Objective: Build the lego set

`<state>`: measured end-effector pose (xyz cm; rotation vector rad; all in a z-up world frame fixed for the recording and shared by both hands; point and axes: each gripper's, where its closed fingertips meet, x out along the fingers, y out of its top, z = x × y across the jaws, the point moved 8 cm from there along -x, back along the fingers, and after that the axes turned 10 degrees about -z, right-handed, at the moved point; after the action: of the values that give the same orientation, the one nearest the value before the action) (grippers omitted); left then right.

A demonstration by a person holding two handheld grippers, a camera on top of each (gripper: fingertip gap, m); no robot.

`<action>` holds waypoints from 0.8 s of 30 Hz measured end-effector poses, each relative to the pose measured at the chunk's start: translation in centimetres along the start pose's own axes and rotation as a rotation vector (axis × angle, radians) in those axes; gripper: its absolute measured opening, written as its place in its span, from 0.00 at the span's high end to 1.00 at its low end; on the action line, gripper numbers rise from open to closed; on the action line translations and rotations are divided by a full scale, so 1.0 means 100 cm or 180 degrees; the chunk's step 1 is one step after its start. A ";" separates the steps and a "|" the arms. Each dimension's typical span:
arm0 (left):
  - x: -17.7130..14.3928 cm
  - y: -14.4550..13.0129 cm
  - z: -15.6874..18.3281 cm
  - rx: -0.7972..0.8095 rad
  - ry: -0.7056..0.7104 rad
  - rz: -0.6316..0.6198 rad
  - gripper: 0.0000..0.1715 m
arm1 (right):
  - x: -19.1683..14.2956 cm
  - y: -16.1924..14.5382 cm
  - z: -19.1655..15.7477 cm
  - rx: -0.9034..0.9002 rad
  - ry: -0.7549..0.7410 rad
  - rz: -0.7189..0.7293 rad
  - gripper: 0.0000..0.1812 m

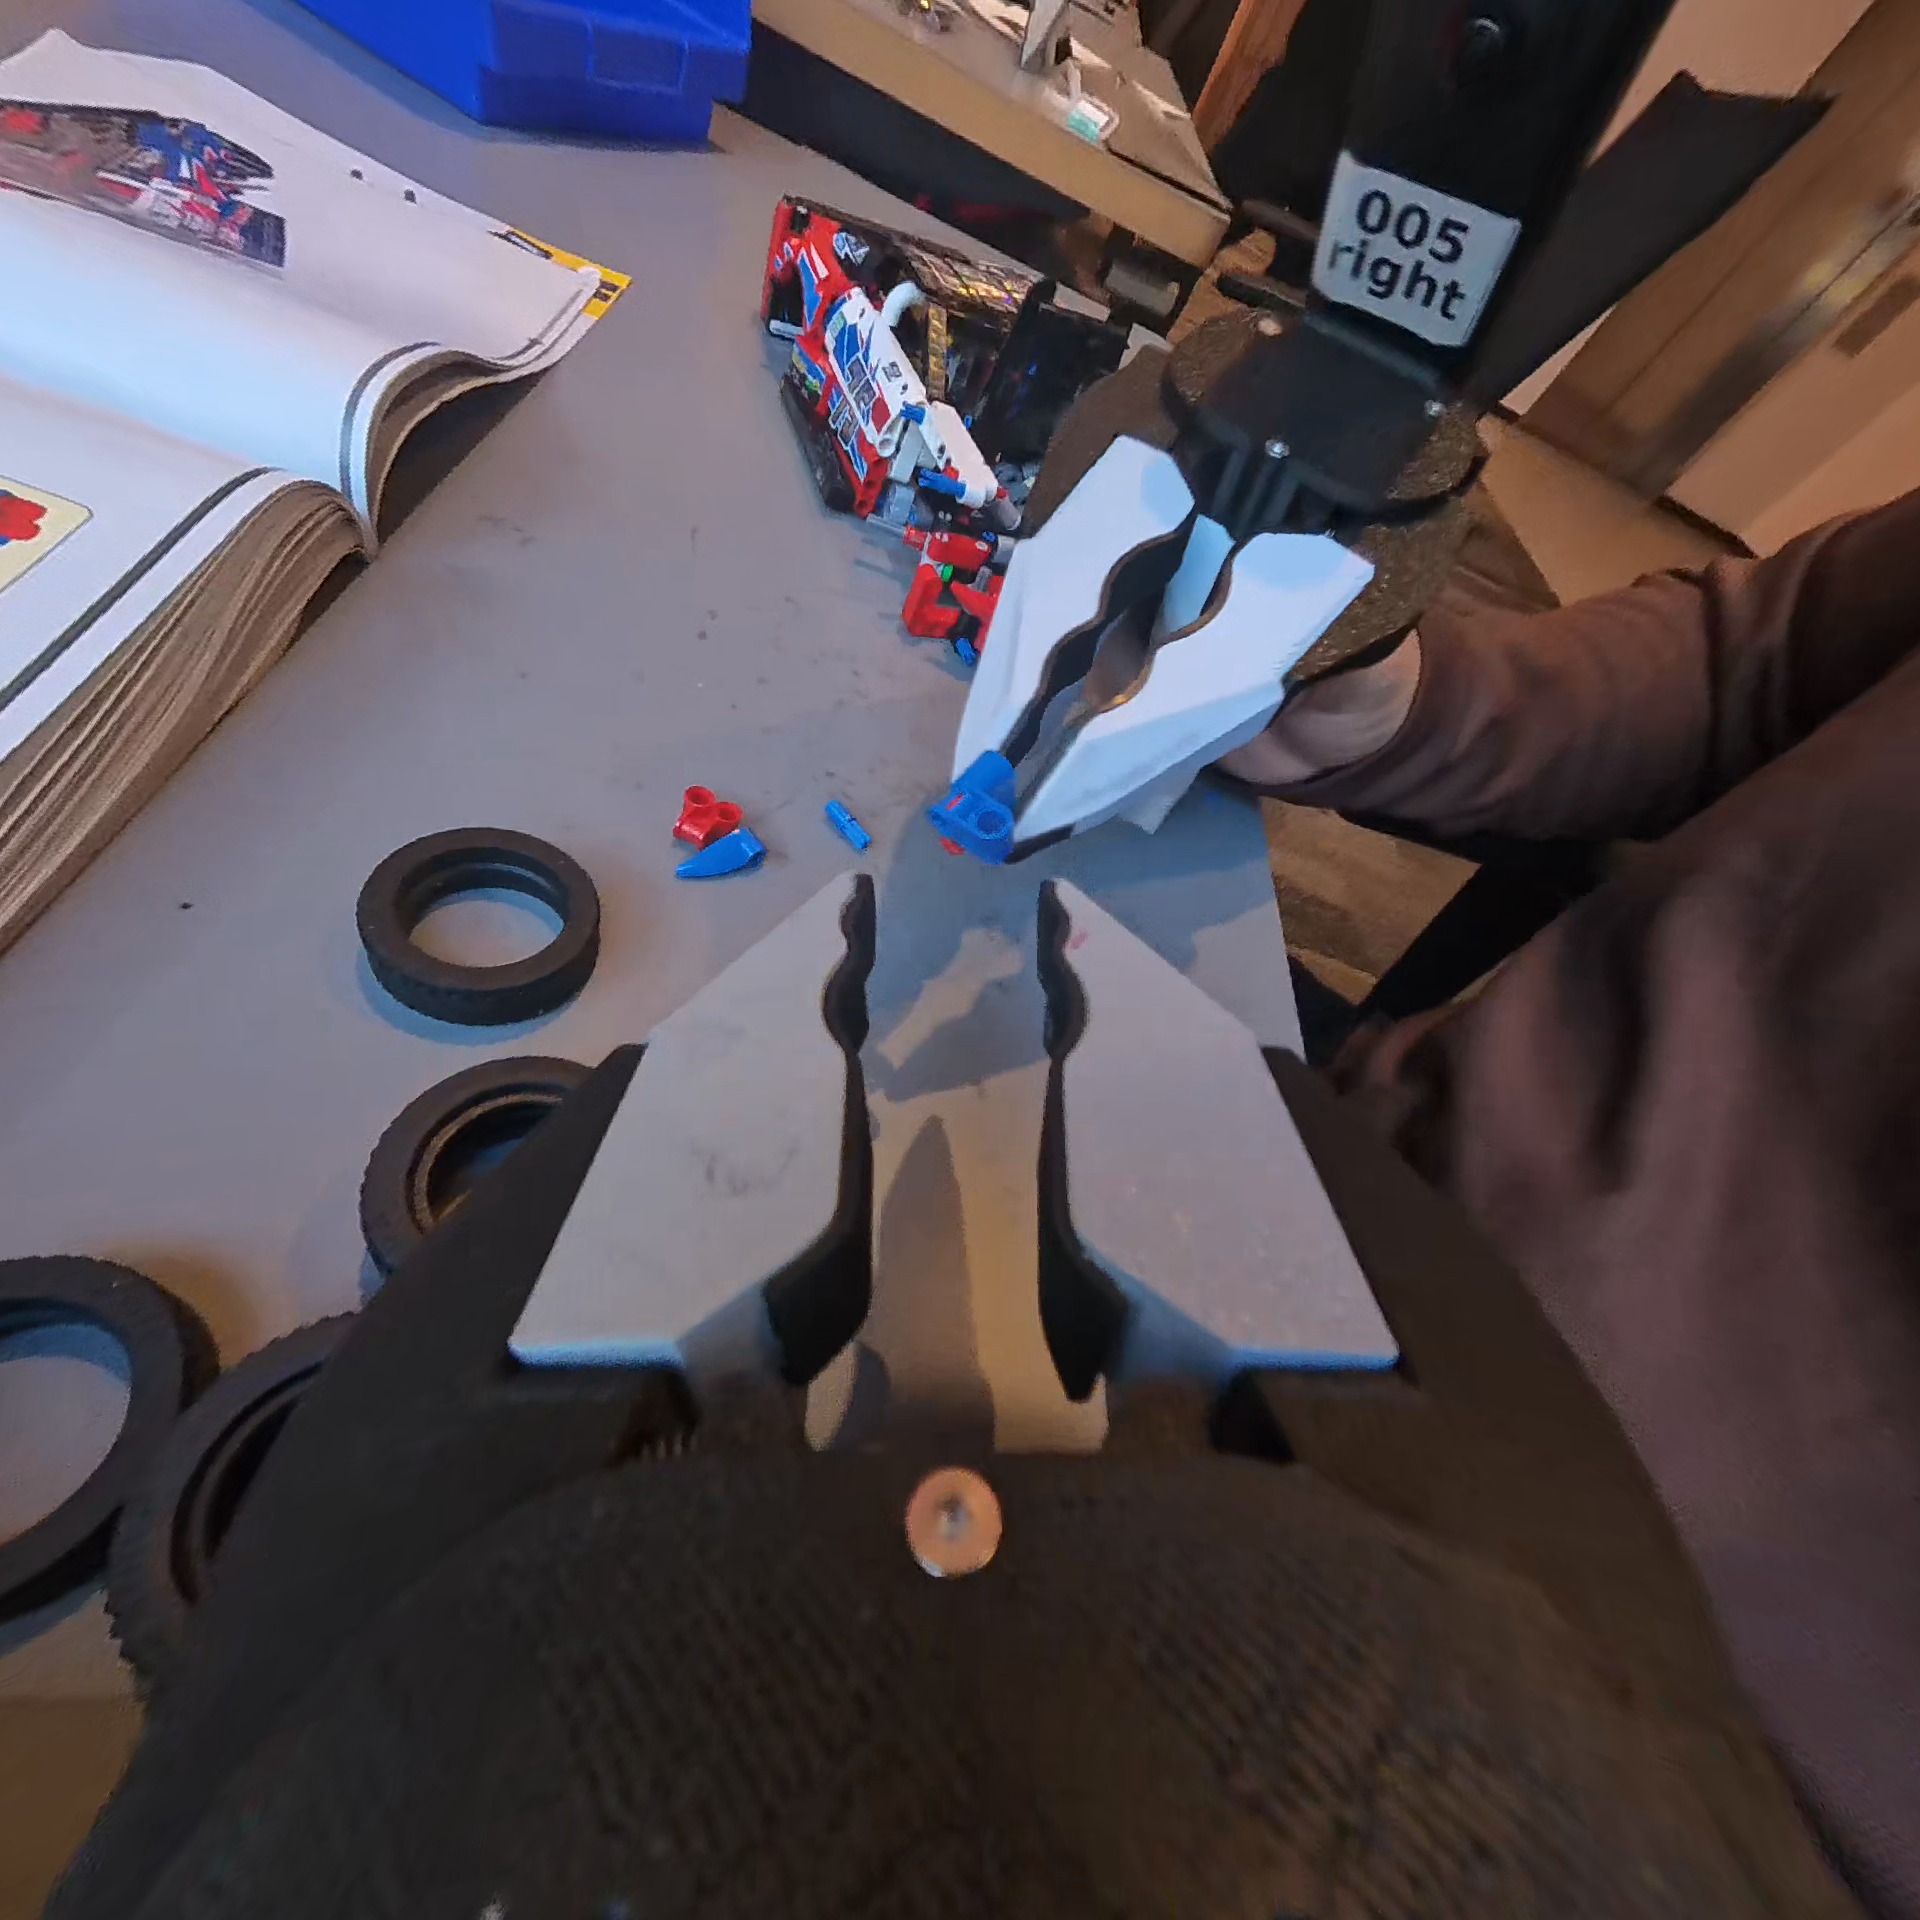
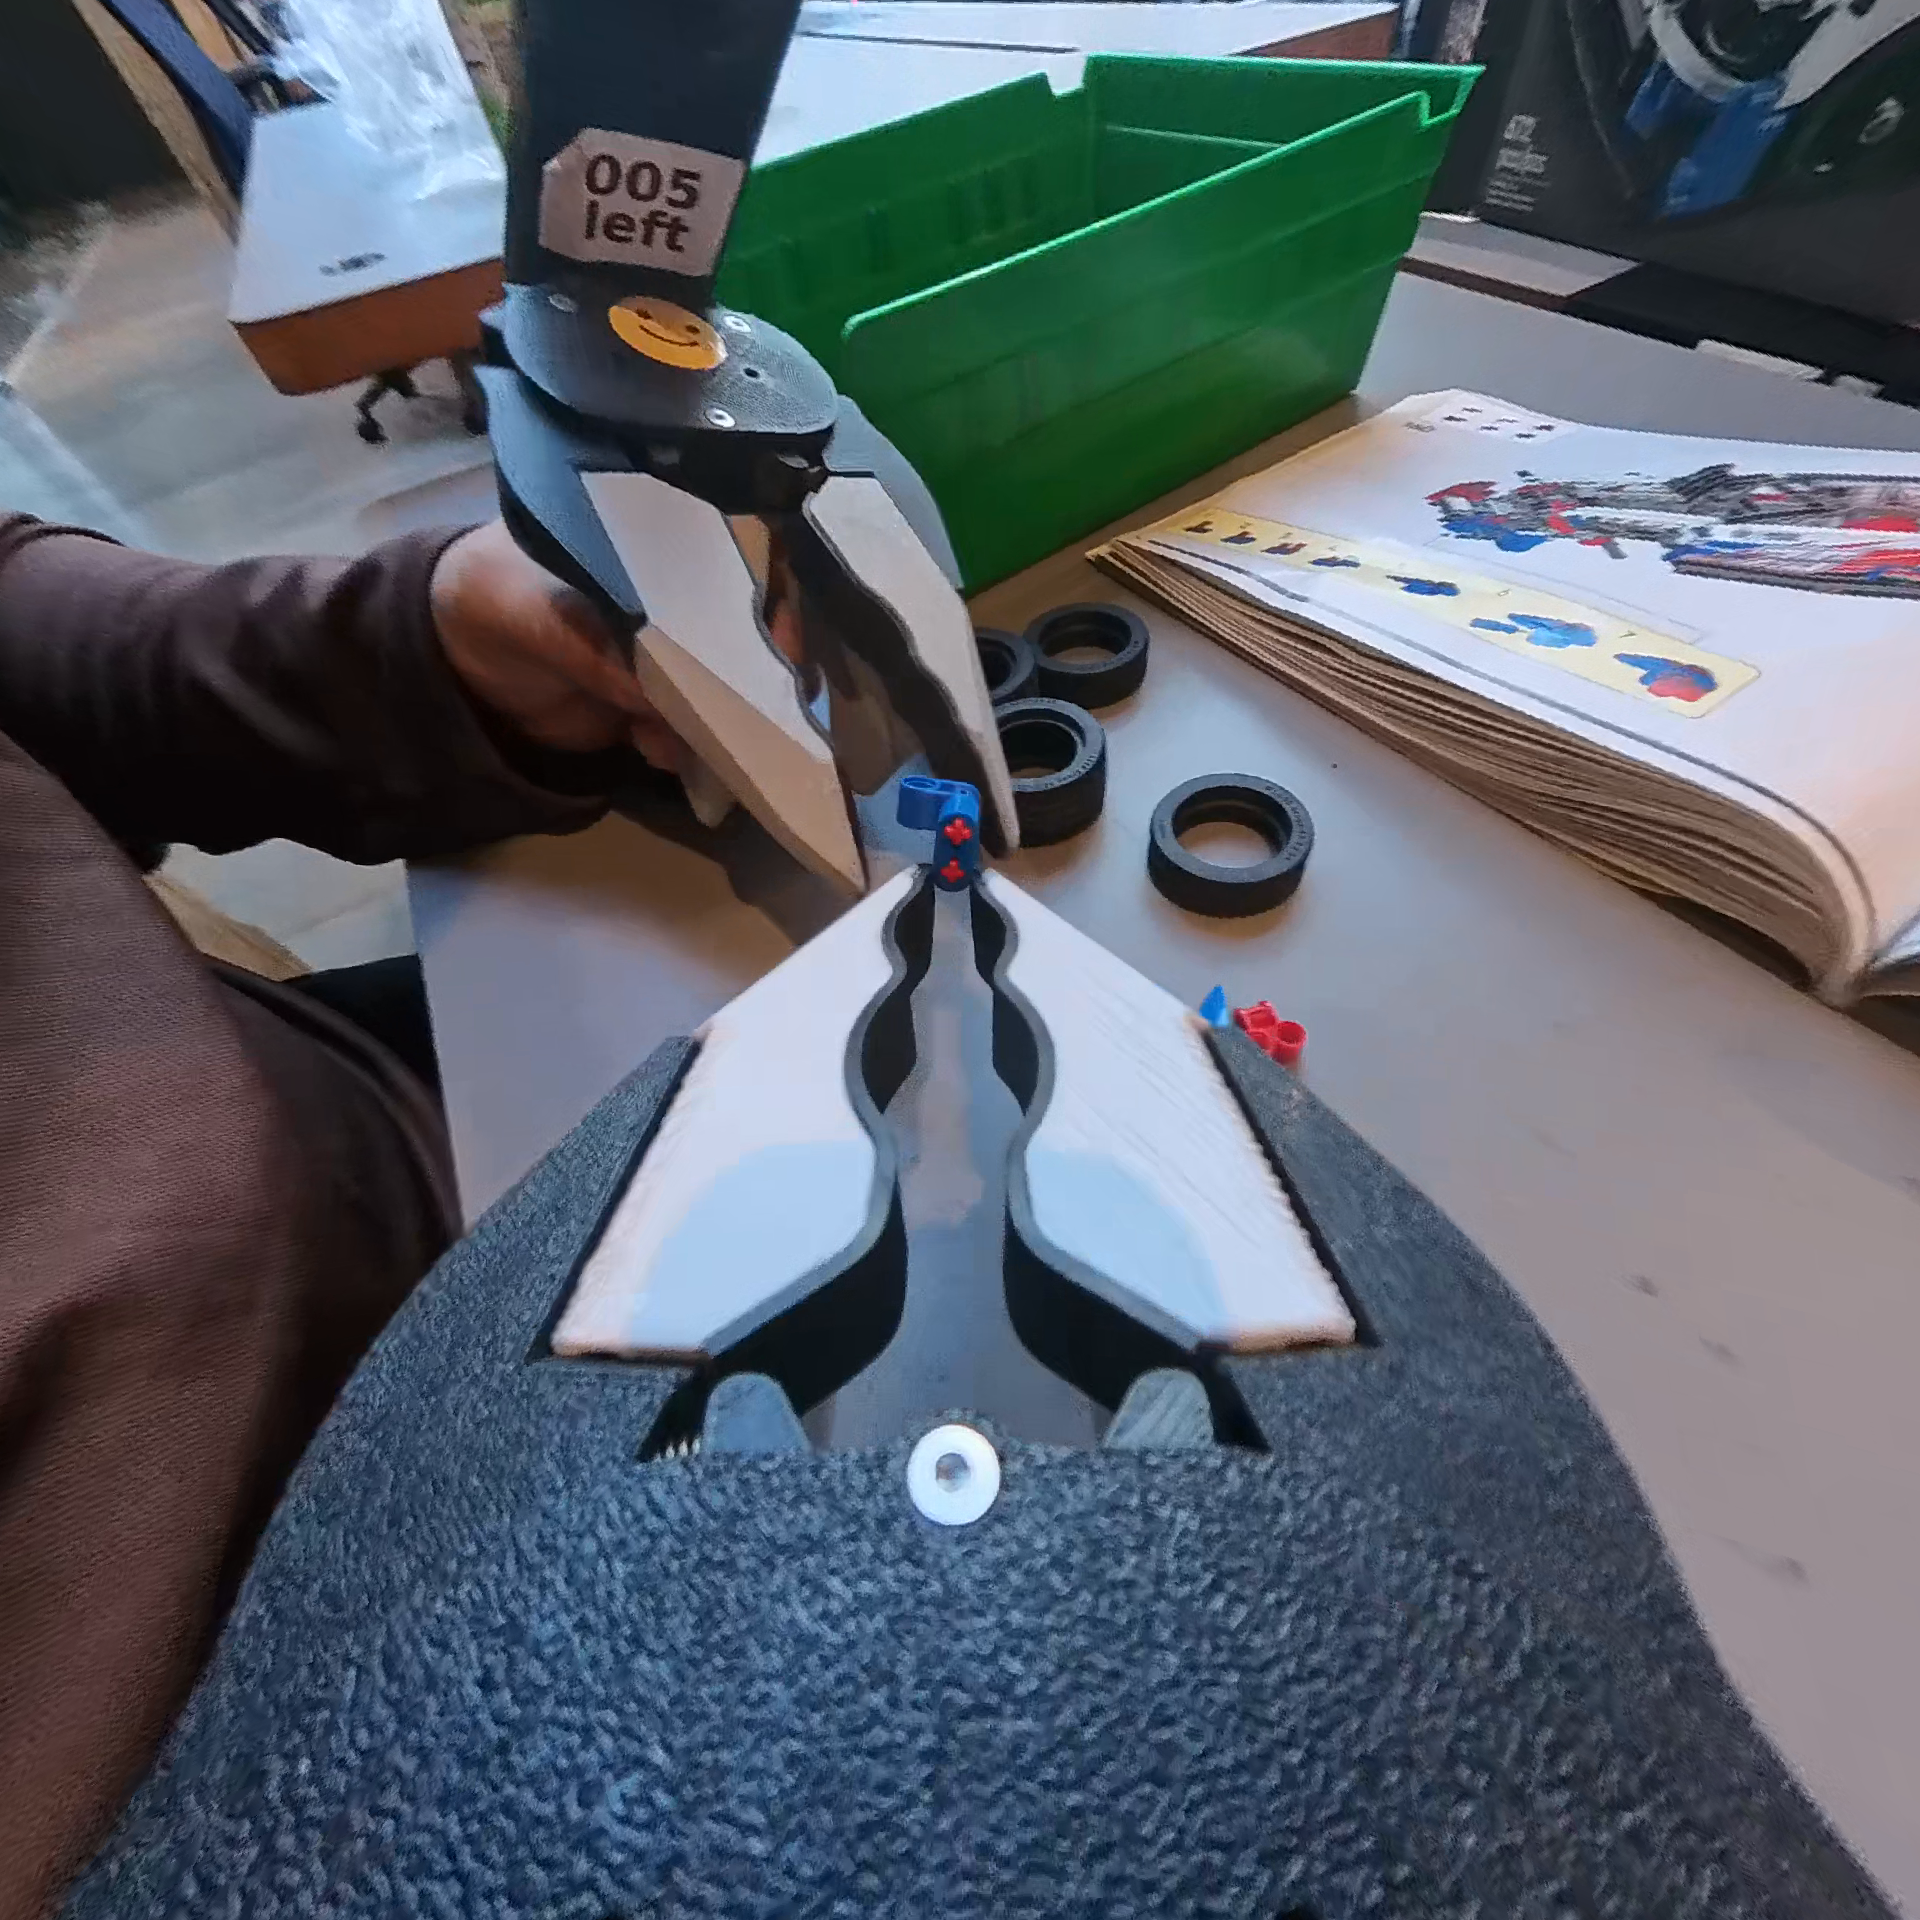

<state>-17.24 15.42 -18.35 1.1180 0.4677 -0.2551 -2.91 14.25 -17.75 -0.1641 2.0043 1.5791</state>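
Observation:
My right gripper is shut on a small blue connector with red pins in it and holds it just above the grey table. It also shows in the left wrist view, with the blue connector at its tips. My left gripper is open and empty, its tips just short of the connector. In the right wrist view the left gripper points down and its fingers stand either side of the connector. The partly built red, white and black model lies farther back.
A red piece, a blue wedge and a blue pin lie loose on the table. Several black tyres sit to the left. An open instruction book, a blue bin and a green bin stand behind. The table edge is close on the right. Less than 4 cm separates the two grippers' tips. The red piece is about 7 cm from my left fingertips.

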 end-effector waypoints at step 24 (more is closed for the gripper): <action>0.002 0.002 0.014 0.0531 0.0263 0.0095 0.88 | 0.008 -0.008 0.011 0.1425 0.1207 0.0070 0.97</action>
<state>-16.69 14.24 -17.76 1.3013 0.5095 -0.2254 -2.81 15.27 -18.97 -0.2816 2.6063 1.1313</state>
